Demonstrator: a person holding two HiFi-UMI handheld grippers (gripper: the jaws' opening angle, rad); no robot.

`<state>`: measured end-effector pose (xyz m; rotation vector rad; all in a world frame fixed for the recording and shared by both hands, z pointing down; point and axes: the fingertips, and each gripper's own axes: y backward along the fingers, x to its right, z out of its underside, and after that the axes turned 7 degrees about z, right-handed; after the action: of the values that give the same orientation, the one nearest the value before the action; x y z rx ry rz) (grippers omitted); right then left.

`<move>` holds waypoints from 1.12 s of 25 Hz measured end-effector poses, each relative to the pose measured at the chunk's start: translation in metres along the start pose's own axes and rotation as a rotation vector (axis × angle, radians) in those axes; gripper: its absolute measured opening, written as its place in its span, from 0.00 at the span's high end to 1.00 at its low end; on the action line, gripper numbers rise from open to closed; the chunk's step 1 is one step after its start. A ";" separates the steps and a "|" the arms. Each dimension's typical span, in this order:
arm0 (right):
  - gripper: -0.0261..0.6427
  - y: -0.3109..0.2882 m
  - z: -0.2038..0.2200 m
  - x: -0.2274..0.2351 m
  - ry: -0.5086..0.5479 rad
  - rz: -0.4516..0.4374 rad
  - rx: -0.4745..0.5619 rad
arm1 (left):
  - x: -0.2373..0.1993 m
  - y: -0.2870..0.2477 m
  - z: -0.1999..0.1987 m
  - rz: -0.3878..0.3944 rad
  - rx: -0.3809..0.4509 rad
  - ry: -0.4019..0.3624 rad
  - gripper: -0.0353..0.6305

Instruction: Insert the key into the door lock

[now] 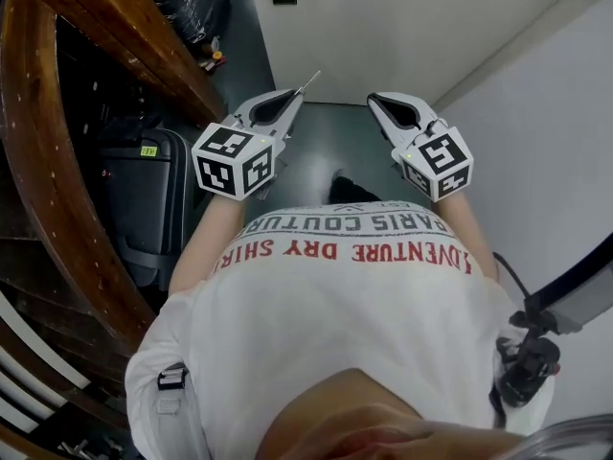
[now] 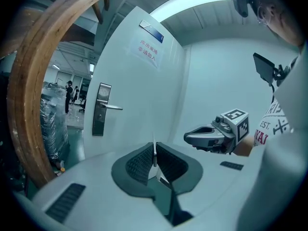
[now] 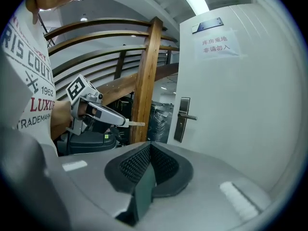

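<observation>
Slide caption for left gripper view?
Left gripper pinches a key, facing the lock plate on the white door; right gripper alongside.

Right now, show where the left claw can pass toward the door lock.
Open floor runs ahead between the wooden stair rail and the white wall; the door face around the lock plate is bare. Left is crowded: black suitcase beneath the rail.

Key (image 1: 309, 81) in left gripper (image 1: 290, 99); door (image 2: 139, 105) ahead, lock (image 2: 100, 109) on door; railing (image 1: 48, 180) left, suitcase (image 1: 144, 209) beside it.
</observation>
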<state>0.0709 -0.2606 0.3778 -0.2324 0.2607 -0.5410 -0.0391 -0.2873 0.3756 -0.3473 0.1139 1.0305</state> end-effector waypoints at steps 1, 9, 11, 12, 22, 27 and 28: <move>0.96 -0.009 -0.001 0.003 0.003 -0.008 0.002 | -0.006 -0.002 0.000 -0.004 0.001 0.005 0.91; 0.96 -0.118 -0.010 0.060 0.008 -0.117 0.009 | -0.092 -0.041 -0.008 -0.093 -0.010 0.072 0.91; 0.96 -0.147 -0.009 0.081 0.002 -0.123 0.011 | -0.119 -0.056 -0.010 -0.113 -0.022 0.087 0.91; 0.96 -0.162 -0.010 0.093 -0.002 -0.123 0.013 | -0.133 -0.064 -0.013 -0.125 -0.026 0.093 0.91; 0.83 -0.319 -0.055 0.194 0.045 -0.112 0.059 | -0.253 -0.129 -0.040 -0.160 -0.027 0.155 0.91; 0.74 -0.339 -0.069 0.211 0.088 -0.089 0.071 | -0.255 -0.137 -0.042 -0.142 -0.024 0.153 0.91; 0.73 -0.342 -0.069 0.213 0.093 -0.088 0.066 | -0.254 -0.138 -0.043 -0.140 -0.022 0.154 0.91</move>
<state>0.0636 -0.6692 0.3716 -0.1552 0.3240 -0.6473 -0.0491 -0.5742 0.4316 -0.4482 0.2138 0.8662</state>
